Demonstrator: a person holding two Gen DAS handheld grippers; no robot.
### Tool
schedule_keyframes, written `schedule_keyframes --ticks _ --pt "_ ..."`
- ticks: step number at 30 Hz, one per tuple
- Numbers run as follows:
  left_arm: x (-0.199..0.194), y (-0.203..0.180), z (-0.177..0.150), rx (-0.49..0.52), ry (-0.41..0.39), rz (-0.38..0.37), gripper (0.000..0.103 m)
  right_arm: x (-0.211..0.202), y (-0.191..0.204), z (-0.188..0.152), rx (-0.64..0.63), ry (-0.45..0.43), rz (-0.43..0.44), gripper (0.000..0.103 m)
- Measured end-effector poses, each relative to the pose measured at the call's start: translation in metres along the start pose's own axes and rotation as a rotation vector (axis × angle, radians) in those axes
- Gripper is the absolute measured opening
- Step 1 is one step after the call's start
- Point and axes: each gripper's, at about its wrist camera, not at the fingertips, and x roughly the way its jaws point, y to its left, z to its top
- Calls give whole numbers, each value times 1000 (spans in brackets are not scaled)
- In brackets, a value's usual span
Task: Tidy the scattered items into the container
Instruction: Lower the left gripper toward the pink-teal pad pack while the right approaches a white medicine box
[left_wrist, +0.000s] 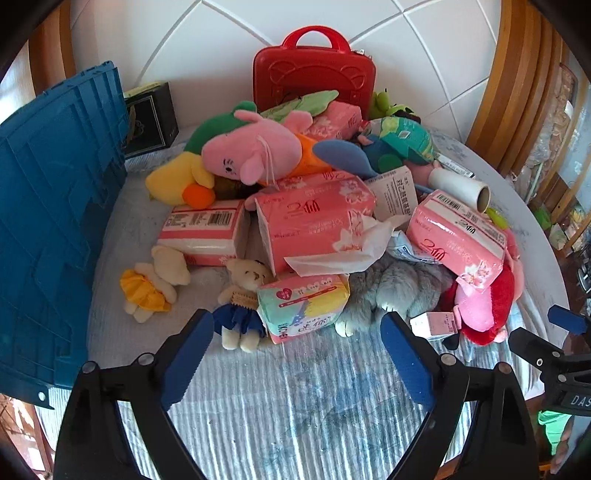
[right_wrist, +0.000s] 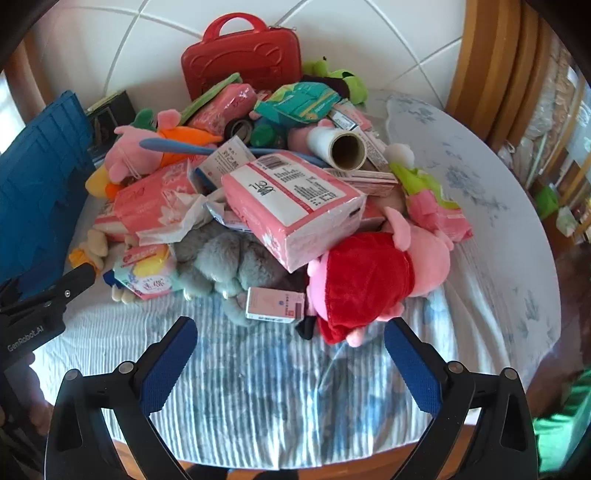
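both claws, left claw (left_wrist: 297, 328) and right claw (right_wrist: 290, 334), hang released and empty over the bed's (right_wrist: 258, 398) toy pile beside the blue crate (left_wrist: 55, 206).

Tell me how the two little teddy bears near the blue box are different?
The bear in the yellow skirt lies with its back up, face hidden; the bear in the blue skirt lies on its back, face showing. The yellow-skirted one lies alone on the striped cloth, nearer the blue box; the blue-skirted one lies against the pastel packet. Both are small, cream and untouched.
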Motion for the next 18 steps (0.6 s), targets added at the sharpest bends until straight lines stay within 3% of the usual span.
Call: schedule_keyframes --ticks 6,9,18 --pt "36 -14 -6 41 61 42 93 43 -7 -6 -32 88 62 102" --pt "56 -14 -4 67 81 47 93 58 -8 -9 -26 121 70 93" --pt "94 -12 2 149 142 42 93 88 1 -23 2 177 55 93"
